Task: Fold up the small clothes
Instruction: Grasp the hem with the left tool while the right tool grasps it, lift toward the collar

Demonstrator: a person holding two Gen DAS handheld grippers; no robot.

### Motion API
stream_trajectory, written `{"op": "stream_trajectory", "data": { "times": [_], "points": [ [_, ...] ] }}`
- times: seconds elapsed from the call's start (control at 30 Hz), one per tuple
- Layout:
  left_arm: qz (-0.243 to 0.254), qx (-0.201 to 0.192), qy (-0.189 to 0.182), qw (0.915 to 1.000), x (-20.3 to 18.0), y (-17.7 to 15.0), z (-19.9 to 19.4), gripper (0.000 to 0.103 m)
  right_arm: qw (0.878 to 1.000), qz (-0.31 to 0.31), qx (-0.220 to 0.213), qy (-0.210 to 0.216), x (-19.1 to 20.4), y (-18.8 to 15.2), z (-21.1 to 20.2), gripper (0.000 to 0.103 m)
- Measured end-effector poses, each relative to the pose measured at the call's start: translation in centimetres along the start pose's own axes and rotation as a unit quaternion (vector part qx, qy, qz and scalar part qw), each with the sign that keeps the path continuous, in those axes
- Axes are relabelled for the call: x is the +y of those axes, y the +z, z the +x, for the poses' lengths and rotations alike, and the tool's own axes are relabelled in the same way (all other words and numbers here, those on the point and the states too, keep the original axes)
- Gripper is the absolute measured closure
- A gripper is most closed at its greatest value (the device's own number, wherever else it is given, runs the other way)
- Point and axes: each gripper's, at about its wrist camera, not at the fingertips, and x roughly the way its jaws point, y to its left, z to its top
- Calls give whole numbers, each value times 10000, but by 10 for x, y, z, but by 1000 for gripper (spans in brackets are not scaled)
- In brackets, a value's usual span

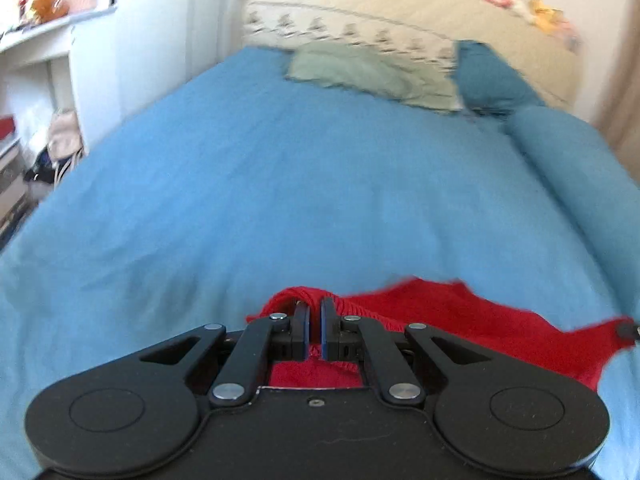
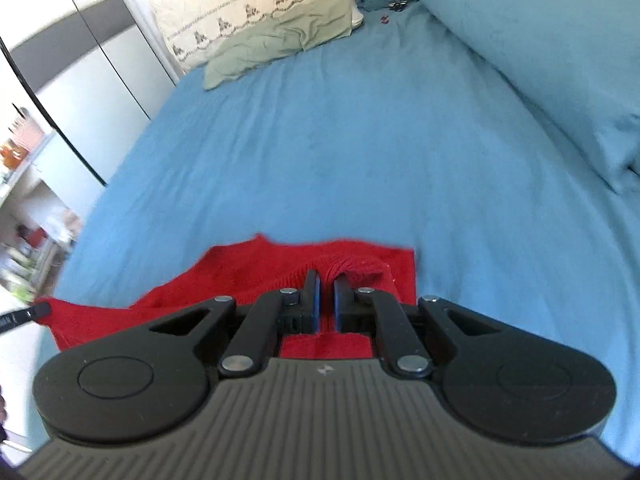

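Blue-sheeted bed (image 1: pixel 240 168) carries a red knit garment (image 1: pixel 480 320) up front, green cloth (image 1: pixel 360 72) and blue pillows (image 2: pixel 540 60) behind.

Left gripper (image 1: pixel 315 312) clamped on red knit garment (image 1: pixel 460 316) — above blue bedsheet (image 1: pixel 260 168).

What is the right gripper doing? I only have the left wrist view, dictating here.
Observer: The right gripper is shut on a bunched fold of the red knit garment.
Operator: Anything right of it?
Observer: A long blue bolster lies along the blue bedsheet.
Operator: Can you see my gripper?
Observer: Yes, the left gripper pinches the garment's corner at the frame's left edge.
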Motion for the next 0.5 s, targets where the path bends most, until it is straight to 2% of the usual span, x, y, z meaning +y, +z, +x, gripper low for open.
{"op": "stream_trajectory", "data": {
  "times": [0.1,0.2,0.5],
  "points": [
    [-335,306,323,9984,4,0,62,98,9998,-146,50,-81,-3,-1,64,81],
    [-270,372,564,9973,2,-3,92,98,9996,-26,161,-249,-12,-1,105,81],
    [-238,363,729,9964,1,8,121,98,9986,172,254,-426,-19,10,141,81]
  ]
}}
